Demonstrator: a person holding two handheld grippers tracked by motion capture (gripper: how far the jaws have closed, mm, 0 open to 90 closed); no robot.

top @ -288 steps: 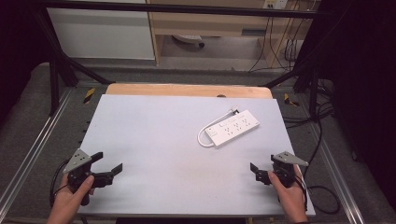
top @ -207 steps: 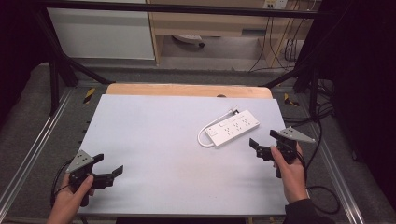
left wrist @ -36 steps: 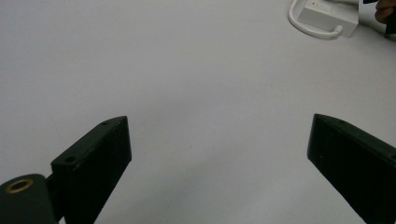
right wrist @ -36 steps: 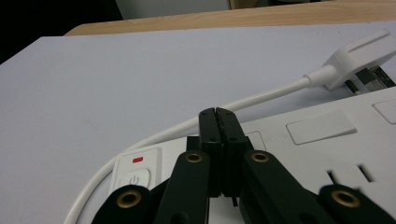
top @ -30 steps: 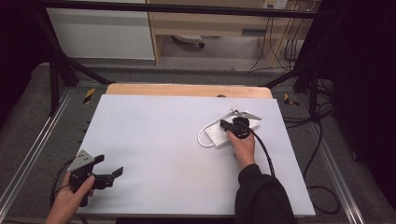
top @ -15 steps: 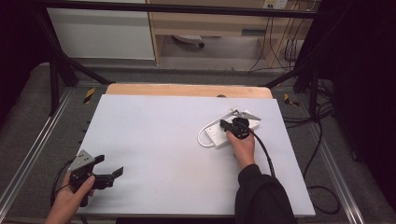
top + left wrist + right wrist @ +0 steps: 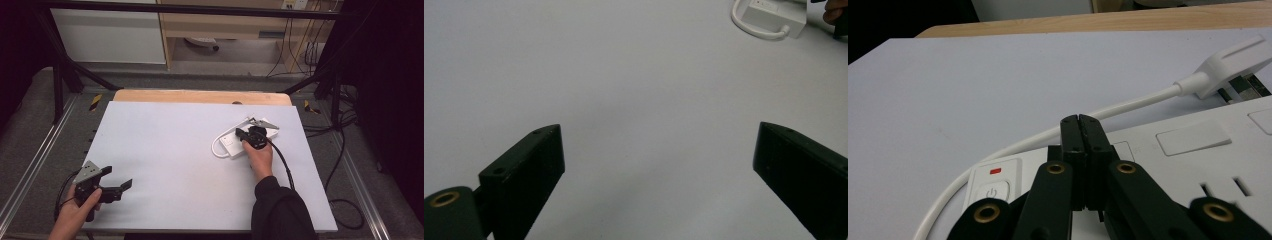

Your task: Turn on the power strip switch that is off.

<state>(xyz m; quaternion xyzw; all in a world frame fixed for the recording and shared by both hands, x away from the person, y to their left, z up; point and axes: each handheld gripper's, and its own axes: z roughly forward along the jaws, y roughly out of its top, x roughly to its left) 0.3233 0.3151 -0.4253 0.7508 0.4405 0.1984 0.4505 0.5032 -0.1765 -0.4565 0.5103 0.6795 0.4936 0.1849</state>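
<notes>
A white power strip [image 7: 232, 144] lies at the right of the white table top [image 7: 170, 145], with its cord [image 7: 216, 148] looped off its left end. My right gripper [image 7: 242, 133] sits over the strip, jaws shut with nothing between them. In the right gripper view the closed tips [image 7: 1081, 123] rest just above the strip [image 7: 1193, 136], to the right of its power button [image 7: 990, 193] and red mark. The white plug [image 7: 1228, 61] lies behind, at the end of the cord [image 7: 1128, 104]. My left gripper [image 7: 117, 178] is open near the front left corner, its jaws wide apart [image 7: 659, 131] over bare table.
A wooden strip [image 7: 200, 96] runs along the table's back edge. Metal rails flank the table, and dark cables trail on the floor at the right. The power strip [image 7: 769, 12] is far off at the top right of the left gripper view.
My right gripper has gone from the front right corner to the power strip and shut its jaws; over the last second it has barely moved. The left gripper has stayed put.
</notes>
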